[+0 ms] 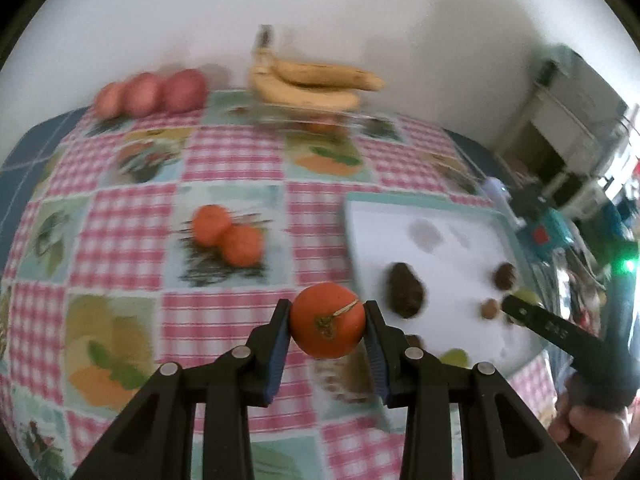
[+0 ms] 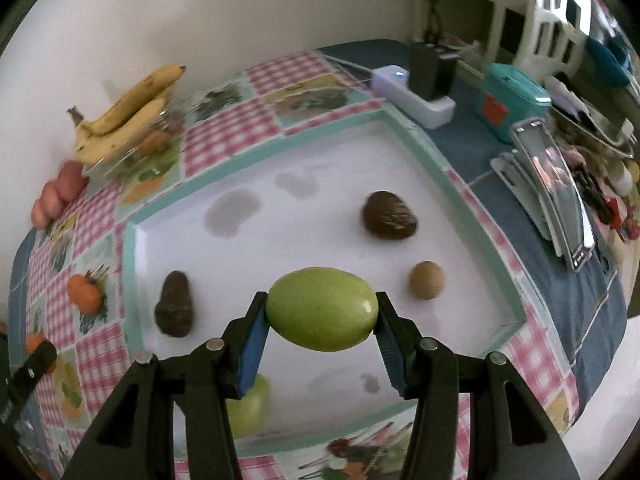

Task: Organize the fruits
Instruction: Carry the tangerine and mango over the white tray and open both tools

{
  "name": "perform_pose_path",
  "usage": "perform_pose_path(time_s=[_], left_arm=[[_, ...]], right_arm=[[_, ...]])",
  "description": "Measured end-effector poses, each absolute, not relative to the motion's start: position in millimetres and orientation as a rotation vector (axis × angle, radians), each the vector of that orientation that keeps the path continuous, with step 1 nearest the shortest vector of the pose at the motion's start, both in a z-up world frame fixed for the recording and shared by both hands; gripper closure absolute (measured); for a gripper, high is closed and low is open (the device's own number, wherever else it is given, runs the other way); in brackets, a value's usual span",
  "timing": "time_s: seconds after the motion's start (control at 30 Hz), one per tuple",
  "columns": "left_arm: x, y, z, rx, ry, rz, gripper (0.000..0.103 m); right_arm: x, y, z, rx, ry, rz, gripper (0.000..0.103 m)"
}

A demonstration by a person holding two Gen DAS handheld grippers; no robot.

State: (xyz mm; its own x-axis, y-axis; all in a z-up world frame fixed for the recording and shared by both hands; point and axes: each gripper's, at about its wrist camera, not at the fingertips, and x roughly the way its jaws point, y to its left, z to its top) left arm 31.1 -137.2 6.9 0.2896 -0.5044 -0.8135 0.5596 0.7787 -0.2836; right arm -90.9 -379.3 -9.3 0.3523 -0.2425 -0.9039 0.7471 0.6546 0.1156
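Left gripper (image 1: 327,326) clamps one orange fruit (image 1: 327,320) (angled downward); two oranges (image 1: 226,234) and three apples (image 1: 150,92) lie beyond it. Right gripper (image 2: 322,314) clamps one green fruit (image 2: 322,314) above the tray (image 2: 440,168), tilted steeply down

tray (image 2: 416,136) on the tablecloth (image 2: 224,144) — bananas (image 2: 124,120) behind, at its left.

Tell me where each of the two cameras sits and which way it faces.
Left wrist: on the left gripper, angled down at the checked tablecloth; its fingers clamp an orange fruit; the right gripper and a hand show at right.
Right wrist: on the right gripper, angled down over the white tray; its fingers clamp a green fruit; the left gripper's tip shows at left.
Shared: bananas, tray, red apples.
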Motion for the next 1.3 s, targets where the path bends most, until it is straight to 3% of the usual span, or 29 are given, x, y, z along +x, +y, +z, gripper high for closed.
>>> perform_pose_path(time_s=[0.63, 1.3], left_arm=[[59.4, -246.1, -18.9, 0.238, 0.956, -0.818, 0.065], [72.3, -264.9, -60.9, 0.291, 1.026, -0.81, 0.065]], right_arm=[[-67.9, -427.0, -29.1, 0.595, 0.984, -0.695, 0.05], [-48.1, -424.9, -58.0, 0.515, 1.057, -0.706, 0.05]])
